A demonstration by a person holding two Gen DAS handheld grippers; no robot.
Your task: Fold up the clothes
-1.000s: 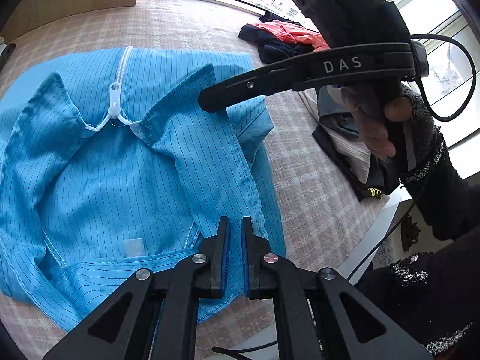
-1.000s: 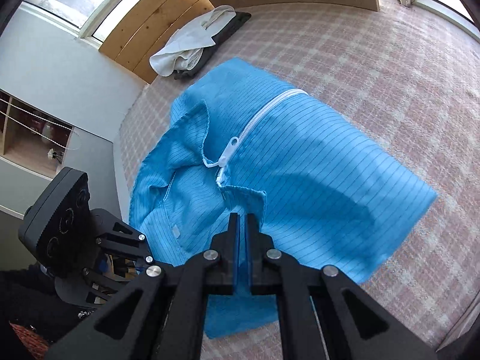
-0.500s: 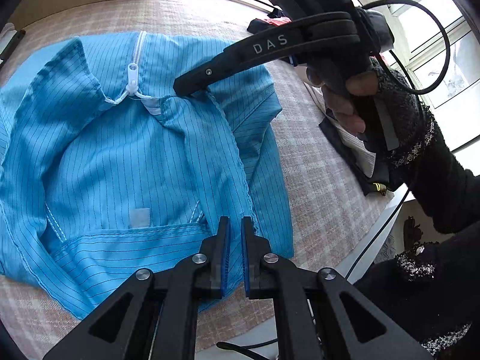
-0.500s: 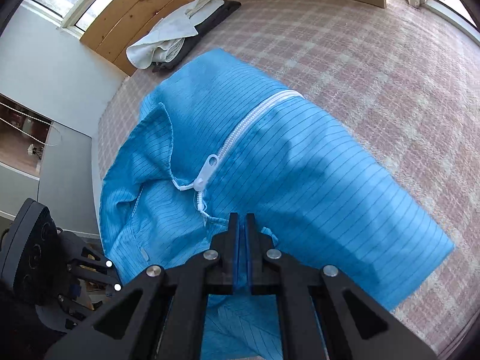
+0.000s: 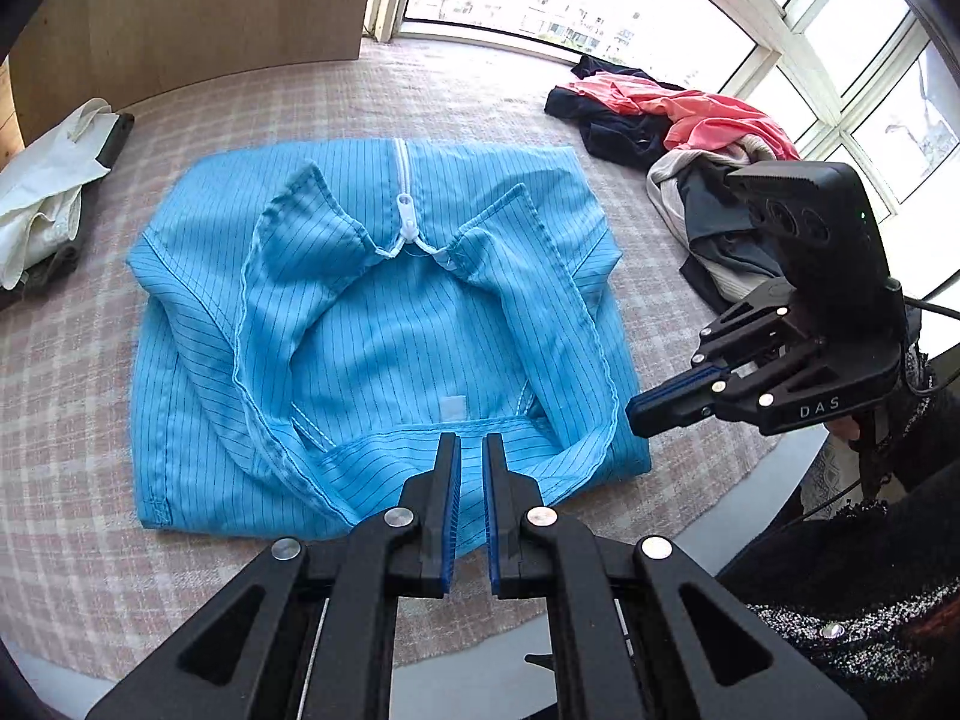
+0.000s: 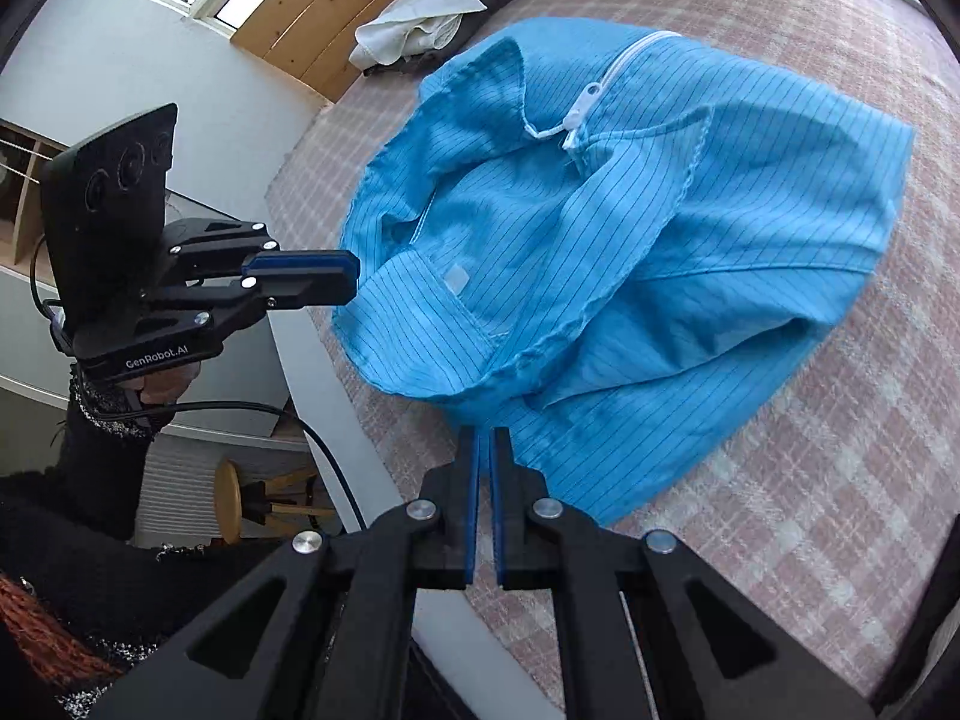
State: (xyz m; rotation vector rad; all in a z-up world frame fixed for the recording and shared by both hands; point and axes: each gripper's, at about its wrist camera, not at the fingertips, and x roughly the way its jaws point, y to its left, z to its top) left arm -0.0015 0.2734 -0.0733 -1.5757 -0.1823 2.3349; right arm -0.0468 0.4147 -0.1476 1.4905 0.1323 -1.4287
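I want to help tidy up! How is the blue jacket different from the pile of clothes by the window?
The blue jacket is one garment, spread flat and squared up, zipped partway; the pile of clothes is several garments heaped and crumpled. The blue jacket is one colour with thin dark stripes; the pile of clothes mixes pink, black and grey. Both lie on the same checked cover.

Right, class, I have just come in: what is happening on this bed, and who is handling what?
A person is folding clothes with a handheld gripper in each hand. A blue striped zip-up garment lies folded on the checked cover, collar open toward the camera. The left gripper and right gripper are both shut and empty, near its front edge. A pile of unfolded clothes waits by the window; white and dark clothes lie at the other side.
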